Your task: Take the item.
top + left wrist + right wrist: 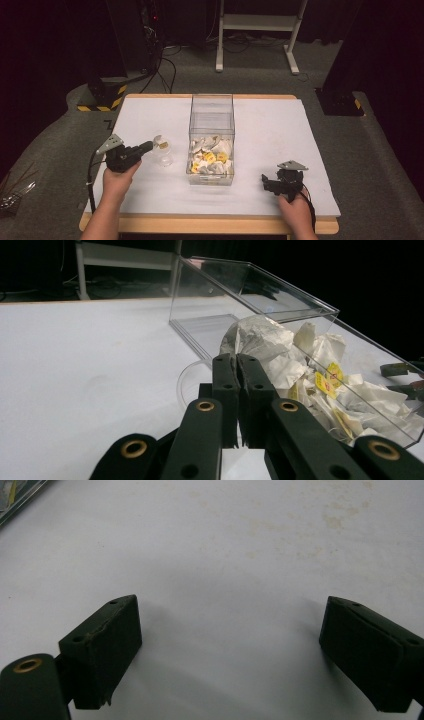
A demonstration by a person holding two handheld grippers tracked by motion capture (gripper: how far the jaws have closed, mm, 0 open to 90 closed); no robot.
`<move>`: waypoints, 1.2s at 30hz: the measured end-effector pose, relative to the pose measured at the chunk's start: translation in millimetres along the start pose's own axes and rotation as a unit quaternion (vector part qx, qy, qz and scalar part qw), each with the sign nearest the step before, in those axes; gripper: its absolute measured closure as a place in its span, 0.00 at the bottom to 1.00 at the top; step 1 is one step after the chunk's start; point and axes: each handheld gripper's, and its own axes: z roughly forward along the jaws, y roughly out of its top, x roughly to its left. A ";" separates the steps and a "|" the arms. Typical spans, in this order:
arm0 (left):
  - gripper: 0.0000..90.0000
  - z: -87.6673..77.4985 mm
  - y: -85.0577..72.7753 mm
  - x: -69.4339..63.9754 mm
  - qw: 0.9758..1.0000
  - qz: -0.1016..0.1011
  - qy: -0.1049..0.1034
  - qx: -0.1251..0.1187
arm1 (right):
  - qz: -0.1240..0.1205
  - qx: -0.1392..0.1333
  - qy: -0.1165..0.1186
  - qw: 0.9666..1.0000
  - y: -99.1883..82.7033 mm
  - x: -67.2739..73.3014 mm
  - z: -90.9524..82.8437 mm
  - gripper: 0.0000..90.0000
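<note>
White table (270,125): left gripper (148,146) pressed together beside glass cup (163,150); right gripper (230,650) spread, empty.

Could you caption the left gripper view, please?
Shut left gripper before a clear box of tea bags.
</note>
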 end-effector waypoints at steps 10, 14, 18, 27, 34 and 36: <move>0.97 4.2 -0.8 -0.1 1.000 0.000 0.004 0.006 | 0.000 0.000 0.000 1.000 0.0 0.0 0.0 0.11; 0.84 4.4 0.1 -0.9 1.000 -0.002 0.005 0.004 | 0.000 0.000 0.000 1.000 0.0 0.0 0.0 0.11; 0.72 5.1 0.1 -3.0 1.000 0.005 0.012 0.008 | 0.000 0.000 0.000 1.000 0.0 0.0 0.0 0.11; 0.63 7.8 2.0 -9.1 1.000 0.017 0.016 0.016 | 0.000 0.000 0.000 1.000 0.0 0.0 0.0 0.11; 0.56 7.2 3.4 -11.8 0.999 0.026 0.026 0.020 | 0.000 0.000 0.000 1.000 0.0 0.1 0.0 0.11; 0.54 6.2 3.4 -11.8 0.999 0.027 0.028 0.021 | 0.000 0.000 0.000 1.000 0.0 0.0 0.0 0.11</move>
